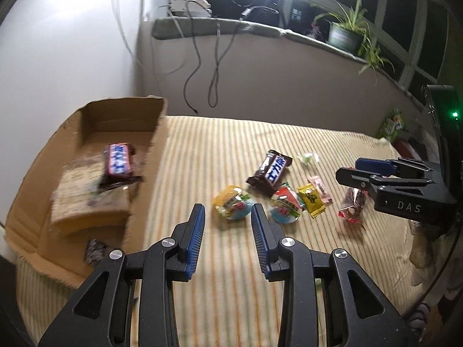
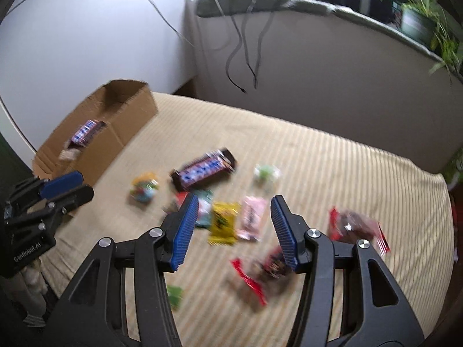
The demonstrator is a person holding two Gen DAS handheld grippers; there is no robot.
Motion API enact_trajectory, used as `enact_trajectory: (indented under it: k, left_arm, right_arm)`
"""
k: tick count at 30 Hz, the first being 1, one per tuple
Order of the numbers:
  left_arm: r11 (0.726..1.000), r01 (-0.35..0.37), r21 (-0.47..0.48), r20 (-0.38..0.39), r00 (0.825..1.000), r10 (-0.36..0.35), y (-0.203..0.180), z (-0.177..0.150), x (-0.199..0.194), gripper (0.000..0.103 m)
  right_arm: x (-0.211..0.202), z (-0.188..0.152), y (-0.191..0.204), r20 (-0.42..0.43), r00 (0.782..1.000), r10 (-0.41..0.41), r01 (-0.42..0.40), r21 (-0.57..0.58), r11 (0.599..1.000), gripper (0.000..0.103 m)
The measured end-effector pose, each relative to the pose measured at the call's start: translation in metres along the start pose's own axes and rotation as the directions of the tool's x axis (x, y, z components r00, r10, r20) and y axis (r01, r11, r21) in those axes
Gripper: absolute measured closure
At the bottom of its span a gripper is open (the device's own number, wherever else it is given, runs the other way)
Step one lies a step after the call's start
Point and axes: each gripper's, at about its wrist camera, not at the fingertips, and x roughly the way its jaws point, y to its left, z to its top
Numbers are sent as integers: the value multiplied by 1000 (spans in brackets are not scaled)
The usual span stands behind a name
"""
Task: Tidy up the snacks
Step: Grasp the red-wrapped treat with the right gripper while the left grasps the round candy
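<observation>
Snacks lie on a striped bed cover (image 1: 220, 144). My left gripper (image 1: 228, 212) is open and empty, just short of a round yellow jelly cup (image 1: 233, 206). Beside it lie a second jelly cup (image 1: 285, 206), a dark chocolate bar (image 1: 270, 170), a yellow sachet (image 1: 311, 199), a pink sachet (image 1: 319, 188) and a red-wrapped sweet (image 1: 353, 205). A cardboard box (image 1: 95, 150) at the left holds another chocolate bar (image 1: 120, 160). My right gripper (image 2: 234, 211) is open and empty above the yellow sachet (image 2: 222, 222) and pink sachet (image 2: 251, 217). Red-wrapped sweets (image 2: 356, 227) lie near its right finger.
A small green-white sweet (image 1: 308, 157) lies further back. A windowsill (image 1: 260, 30) with a potted plant (image 1: 345, 33) and hanging cables (image 1: 214, 66) is behind the bed. A white wall stands at the left. The right wrist view is motion-blurred.
</observation>
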Motion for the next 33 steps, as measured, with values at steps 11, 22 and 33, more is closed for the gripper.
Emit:
enact_trajectory:
  k: [11, 22, 33]
  left_arm:
    - [999, 23, 43, -40, 999, -21, -17, 3, 28, 71]
    - [997, 79, 0, -73, 994, -78, -15, 0, 42, 71]
    - [990, 129, 51, -109, 986, -123, -49, 0, 65, 60]
  right_arm:
    - [-3, -16, -27, -24, 999, -22, 23, 53, 998, 49]
    - [-8, -44, -34, -38, 999, 22, -19, 98, 995, 49]
    - [6, -56, -52, -80, 994, 80, -63, 192, 979, 49]
